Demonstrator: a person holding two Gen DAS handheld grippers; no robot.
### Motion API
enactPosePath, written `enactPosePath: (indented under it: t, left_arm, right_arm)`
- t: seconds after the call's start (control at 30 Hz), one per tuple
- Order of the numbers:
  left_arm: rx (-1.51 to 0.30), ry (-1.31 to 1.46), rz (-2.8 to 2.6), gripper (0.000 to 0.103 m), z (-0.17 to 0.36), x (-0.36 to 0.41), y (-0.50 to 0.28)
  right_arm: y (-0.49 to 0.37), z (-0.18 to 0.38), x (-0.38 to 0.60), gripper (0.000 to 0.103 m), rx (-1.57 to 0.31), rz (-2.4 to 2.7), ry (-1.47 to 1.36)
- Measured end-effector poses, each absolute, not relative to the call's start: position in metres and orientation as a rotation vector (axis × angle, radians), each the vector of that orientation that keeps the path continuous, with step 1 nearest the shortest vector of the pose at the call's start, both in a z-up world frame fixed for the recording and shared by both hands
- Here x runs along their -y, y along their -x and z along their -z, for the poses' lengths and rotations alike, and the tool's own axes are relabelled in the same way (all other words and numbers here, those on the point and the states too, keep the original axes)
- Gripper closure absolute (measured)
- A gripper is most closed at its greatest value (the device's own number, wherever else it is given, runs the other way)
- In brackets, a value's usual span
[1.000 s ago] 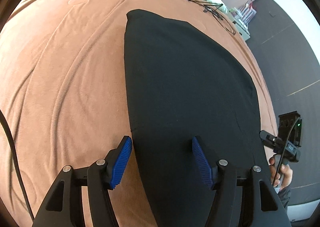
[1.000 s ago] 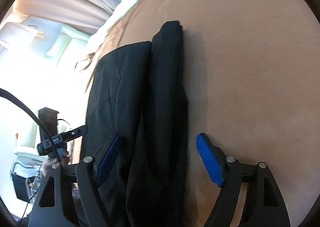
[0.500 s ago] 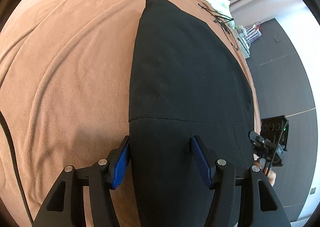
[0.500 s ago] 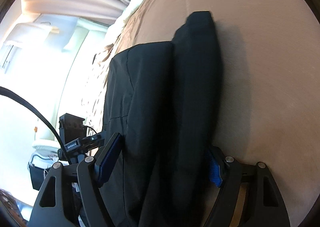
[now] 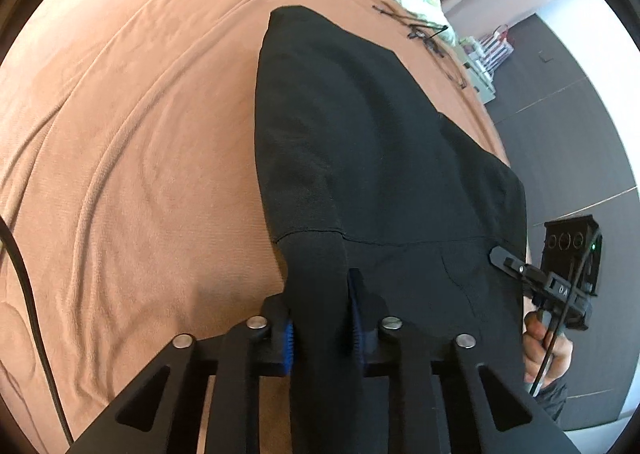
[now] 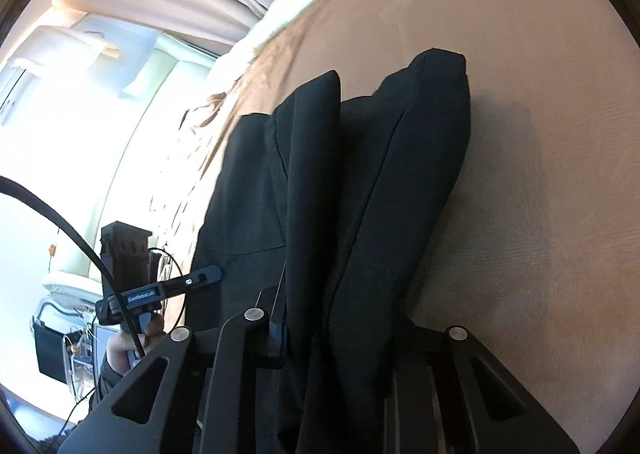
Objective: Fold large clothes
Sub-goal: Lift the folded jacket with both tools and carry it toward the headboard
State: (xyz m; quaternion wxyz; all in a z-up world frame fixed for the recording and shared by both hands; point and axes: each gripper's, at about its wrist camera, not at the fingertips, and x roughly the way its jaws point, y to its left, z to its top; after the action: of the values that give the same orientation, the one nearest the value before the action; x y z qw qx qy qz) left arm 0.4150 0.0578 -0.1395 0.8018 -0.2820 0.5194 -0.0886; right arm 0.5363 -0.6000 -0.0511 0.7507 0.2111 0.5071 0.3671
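On the brown bedspread point(image 5: 132, 158), both grippers' jaws are closing, pinching the black garment point(image 5: 360, 142).

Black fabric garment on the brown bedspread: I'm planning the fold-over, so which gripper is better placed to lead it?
Neither clearly. The left gripper and right gripper are both closing on bunched near corners of the black fabric garment, lying on the brown bedspread. They should probably lift together.

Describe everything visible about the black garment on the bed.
The black matte woven garment lies lengthwise on the brown bedspread, folded into long layered panels with a stitched seam across it. Its near end bunches upward, pinched between the closing fingers of the left gripper and of the right gripper. Its far end rests flat.
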Motion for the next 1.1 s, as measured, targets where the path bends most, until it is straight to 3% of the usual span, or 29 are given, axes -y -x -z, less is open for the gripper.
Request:
enactPosePath:
  t: [0.3, 0.63, 1.1]
  left_arm:
    - [-1.018, 0.598, 0.220, 0.086, 0.093, -0.062, -0.382]
    - [-0.845, 0.580, 0.221, 0.087, 0.005, -0.094, -0.310]
    - [-0.638, 0.590, 0.096, 0.087, -0.098, -0.207, -0.142]
  right_arm:
    - [-0.487, -0.001, 0.588, 0.090, -1.028, -0.823, -0.431]
    - [-0.422, -0.087, 0.560, 0.090, -0.891, -0.896, -0.364]
    - [-0.324, -0.205, 0.443, 0.090, -0.757, -1.051, -0.224]
